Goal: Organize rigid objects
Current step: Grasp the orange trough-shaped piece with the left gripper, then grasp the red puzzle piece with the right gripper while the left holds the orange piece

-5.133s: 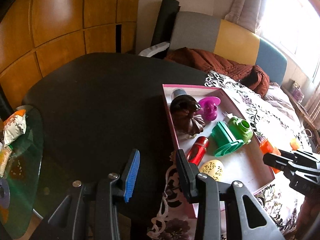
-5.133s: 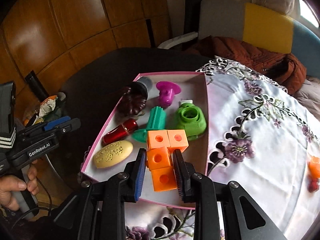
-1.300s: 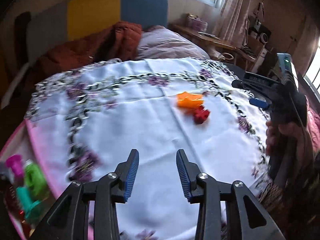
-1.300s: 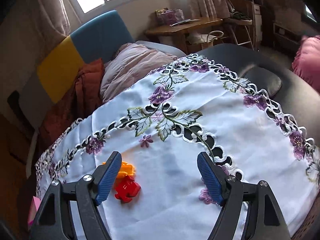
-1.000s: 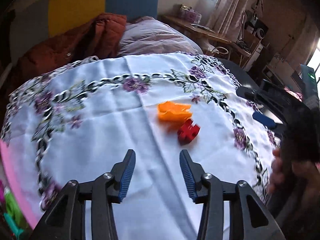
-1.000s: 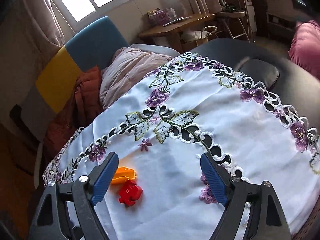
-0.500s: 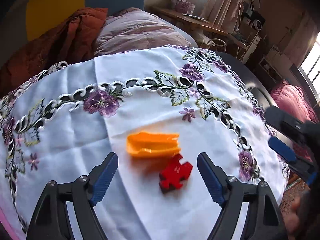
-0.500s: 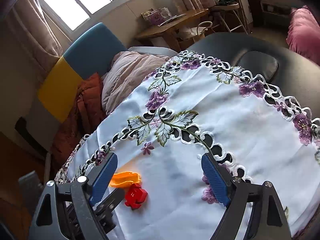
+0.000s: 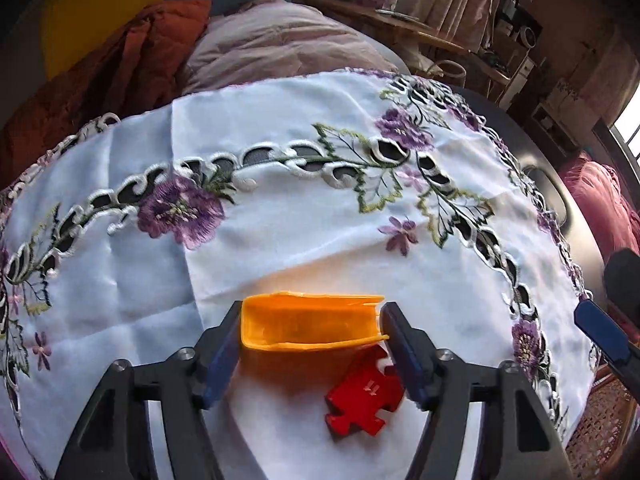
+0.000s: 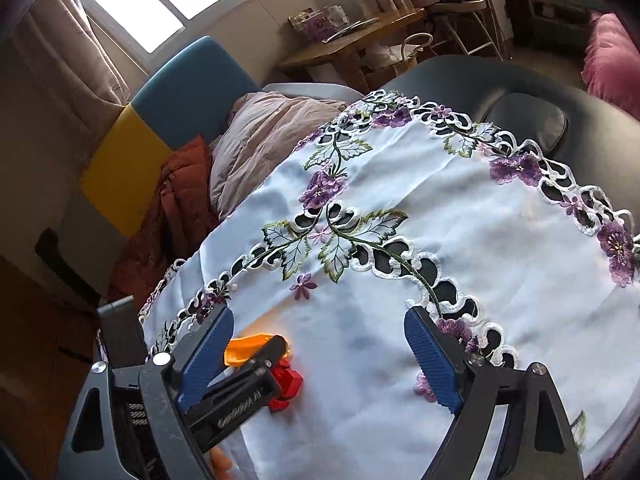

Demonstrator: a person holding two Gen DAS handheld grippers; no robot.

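An orange open-topped plastic piece (image 9: 312, 322) lies on the white embroidered tablecloth (image 9: 280, 232). My left gripper (image 9: 310, 354) is open, its two blue pads at either end of the orange piece, close to or touching it. A red puzzle-shaped piece (image 9: 366, 394) lies just in front of the orange one, near the right finger. My right gripper (image 10: 320, 356) is open wide and empty above the cloth. In the right wrist view the left gripper's finger (image 10: 236, 392) partly hides the orange piece (image 10: 244, 346) and the red piece (image 10: 286, 384).
The cloth (image 10: 400, 280) covers a dark round table (image 10: 560, 92). Behind it are a sofa with a brown blanket (image 9: 120, 60) and a pale quilt (image 9: 280, 44). A wooden desk (image 10: 352, 36) stands by the window. The right gripper's blue pad (image 9: 600, 330) shows at the right edge.
My left gripper has moved forward and down until its open fingers bracket the orange piece. My right gripper has stayed open and drifted only slightly.
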